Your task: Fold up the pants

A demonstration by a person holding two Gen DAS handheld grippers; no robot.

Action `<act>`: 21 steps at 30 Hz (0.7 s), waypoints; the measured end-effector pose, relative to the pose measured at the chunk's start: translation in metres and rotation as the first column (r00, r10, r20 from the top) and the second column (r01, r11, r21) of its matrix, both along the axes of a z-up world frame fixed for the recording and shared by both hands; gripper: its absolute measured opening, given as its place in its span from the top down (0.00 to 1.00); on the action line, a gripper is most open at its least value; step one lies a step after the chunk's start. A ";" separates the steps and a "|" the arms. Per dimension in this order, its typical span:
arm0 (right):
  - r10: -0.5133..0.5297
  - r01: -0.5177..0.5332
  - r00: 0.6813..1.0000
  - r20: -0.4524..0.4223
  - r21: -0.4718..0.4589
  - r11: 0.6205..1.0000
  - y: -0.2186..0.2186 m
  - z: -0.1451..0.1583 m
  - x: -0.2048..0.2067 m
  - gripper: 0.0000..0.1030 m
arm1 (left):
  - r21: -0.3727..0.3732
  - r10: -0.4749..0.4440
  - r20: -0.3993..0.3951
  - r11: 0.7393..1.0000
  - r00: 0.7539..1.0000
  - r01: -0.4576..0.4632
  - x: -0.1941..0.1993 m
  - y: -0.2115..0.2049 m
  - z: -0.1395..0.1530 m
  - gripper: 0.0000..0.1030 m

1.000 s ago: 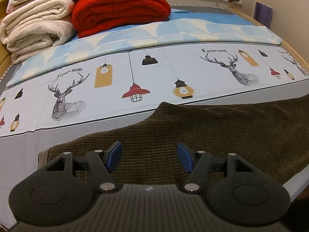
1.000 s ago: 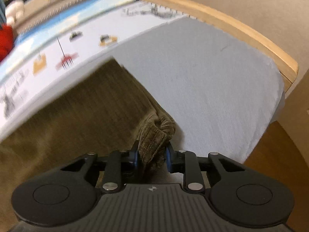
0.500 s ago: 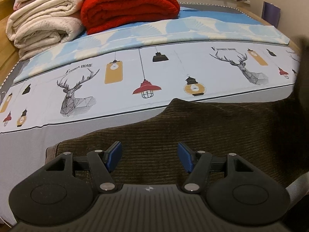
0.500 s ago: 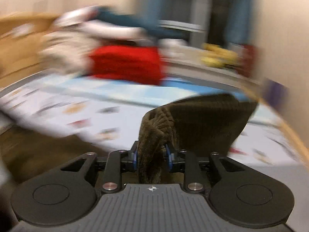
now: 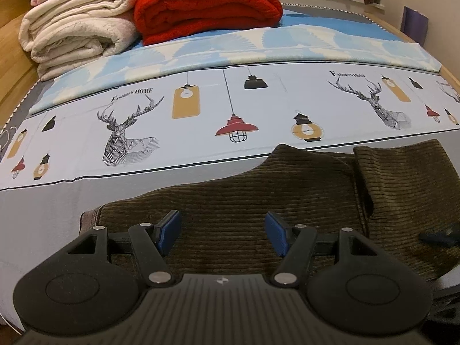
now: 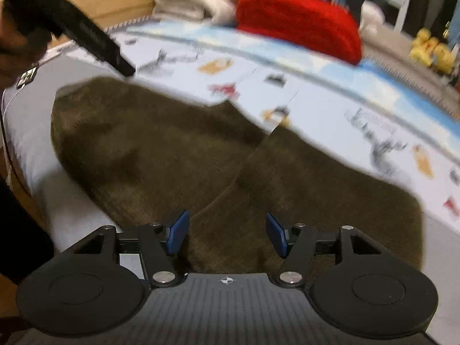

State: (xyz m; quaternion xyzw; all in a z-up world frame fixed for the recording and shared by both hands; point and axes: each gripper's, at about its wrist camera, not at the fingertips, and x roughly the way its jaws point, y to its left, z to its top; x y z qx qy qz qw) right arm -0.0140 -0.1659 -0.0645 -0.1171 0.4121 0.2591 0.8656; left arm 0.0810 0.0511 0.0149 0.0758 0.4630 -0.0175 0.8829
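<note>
Pants are lying on the bed near its front edge, one end now doubled back over the rest, so the first fold is landing. Right gripper jaws have just been opening, nothing clamped, hovering wide over the overlap. Left gripper jaws are standing wide, empty, above the other end. Next, I'd judge: square the edges, then regrip for a second fold. No containers are showing.

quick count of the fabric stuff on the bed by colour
brown pants: 1
red blanket: 1
cream blankets: 2 at least, stacked
printed bed sheet: 1
total: 5
</note>
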 end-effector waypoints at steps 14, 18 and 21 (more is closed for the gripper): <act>0.121 -0.128 0.990 -0.078 -0.097 0.987 0.030 -0.022 -0.008 0.42 | -0.009 0.018 0.003 1.000 1.000 -0.018 -0.002 0.012 0.003 0.32; 0.095 -0.099 0.992 -0.087 -0.051 0.994 0.019 -0.015 -0.005 0.52 | -0.012 0.010 0.007 1.000 1.000 -0.010 -0.003 0.011 0.004 0.32; 0.077 -0.075 0.990 -0.119 0.018 0.997 0.007 -0.008 -0.001 0.67 | -0.012 0.011 0.007 1.000 1.000 -0.011 -0.002 0.011 0.004 0.32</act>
